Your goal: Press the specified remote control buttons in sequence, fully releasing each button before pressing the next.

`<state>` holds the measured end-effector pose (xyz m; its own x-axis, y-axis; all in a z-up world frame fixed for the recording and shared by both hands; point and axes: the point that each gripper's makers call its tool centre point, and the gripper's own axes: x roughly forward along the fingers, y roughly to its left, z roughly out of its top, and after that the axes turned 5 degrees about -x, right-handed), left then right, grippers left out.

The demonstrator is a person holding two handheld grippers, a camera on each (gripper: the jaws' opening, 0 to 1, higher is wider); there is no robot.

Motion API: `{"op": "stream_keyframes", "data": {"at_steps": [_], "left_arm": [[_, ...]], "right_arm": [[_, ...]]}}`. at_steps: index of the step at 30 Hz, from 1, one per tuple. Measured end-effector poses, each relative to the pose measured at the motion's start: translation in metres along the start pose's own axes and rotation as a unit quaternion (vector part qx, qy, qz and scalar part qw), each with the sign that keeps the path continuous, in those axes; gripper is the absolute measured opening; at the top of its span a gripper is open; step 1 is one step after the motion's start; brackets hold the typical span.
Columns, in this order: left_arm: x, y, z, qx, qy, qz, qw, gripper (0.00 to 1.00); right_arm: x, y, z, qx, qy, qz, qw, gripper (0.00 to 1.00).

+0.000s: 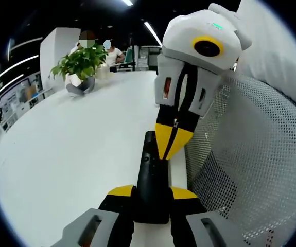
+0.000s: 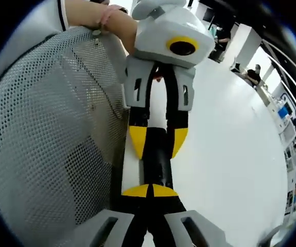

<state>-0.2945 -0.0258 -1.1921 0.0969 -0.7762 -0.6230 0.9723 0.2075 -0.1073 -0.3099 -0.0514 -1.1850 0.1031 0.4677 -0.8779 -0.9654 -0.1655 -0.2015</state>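
The remote control is a slim black bar lying along the white desk, close beside a grey perforated mesh chair back. Its buttons are hard to make out; only a small raised dot or two shows on the glossy top face in the left gripper view. Its near end is hidden between the yellow-tipped black jaws of the left gripper, which are closed on the remote from both sides. In the right gripper view the same gripper comes in from above, its white smooth plastic housing hiding the far end of the remote.

The right gripper has its yellow tips brought together, touching, over the remote's top face; in the left gripper view it points down onto the remote, tips closed to a wedge. Whether a button is actually depressed cannot be told.

A leafy potted plant stands far back on the desk.
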Motion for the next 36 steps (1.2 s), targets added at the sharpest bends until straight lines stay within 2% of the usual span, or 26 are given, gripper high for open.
{"op": "stream_keyframes", "data": {"at_steps": [3,14,16,19,20,23,27,29,31,32,33,36], "left_arm": [[0.000,0.000,0.000,0.001,0.000,0.000,1.0000,0.24],[0.000,-0.001,0.001,0.000,0.000,-0.001,1.0000,0.24],[0.000,-0.001,0.001,0.000,0.000,-0.001,1.0000,0.24],[0.000,-0.001,0.001,-0.003,-0.002,-0.002,1.0000,0.24],[0.000,-0.001,0.001,-0.004,-0.003,-0.002,1.0000,0.24],[0.000,-0.001,0.001,-0.002,-0.002,-0.002,1.0000,0.24],[0.001,-0.002,0.002,0.001,-0.002,-0.005,1.0000,0.24],[0.001,-0.002,0.002,0.001,-0.002,-0.005,1.0000,0.24],[0.001,-0.002,0.002,0.001,-0.003,-0.005,1.0000,0.24],[0.001,-0.002,0.002,0.001,-0.003,-0.005,1.0000,0.24],[0.001,-0.001,0.002,0.000,-0.003,-0.005,1.0000,0.24],[0.001,-0.001,0.002,0.001,-0.003,-0.005,1.0000,0.24]], "right_arm": [[0.001,0.002,0.000,-0.015,0.003,-0.007,0.9999,0.00],[0.002,0.003,0.002,-0.003,-0.003,-0.006,1.0000,0.00],[0.001,0.002,0.002,0.012,-0.009,-0.004,0.9999,0.00],[-0.002,-0.001,0.004,0.096,-0.047,0.002,0.9942,0.00],[-0.003,-0.002,0.001,0.108,-0.045,0.000,0.9931,0.00],[-0.008,-0.009,-0.003,0.105,-0.043,-0.011,0.9935,0.00],[-0.007,-0.016,0.001,0.114,-0.048,-0.008,0.9923,0.00],[-0.004,-0.016,0.001,0.110,-0.043,-0.002,0.9931,0.00],[0.000,-0.010,-0.001,0.103,-0.035,0.020,0.9938,0.00],[-0.001,-0.014,0.001,0.080,-0.041,0.010,0.9959,0.00],[-0.001,-0.010,-0.001,0.090,-0.034,0.021,0.9951,0.00],[-0.001,-0.011,-0.001,0.078,-0.031,0.020,0.9962,0.00]]}}
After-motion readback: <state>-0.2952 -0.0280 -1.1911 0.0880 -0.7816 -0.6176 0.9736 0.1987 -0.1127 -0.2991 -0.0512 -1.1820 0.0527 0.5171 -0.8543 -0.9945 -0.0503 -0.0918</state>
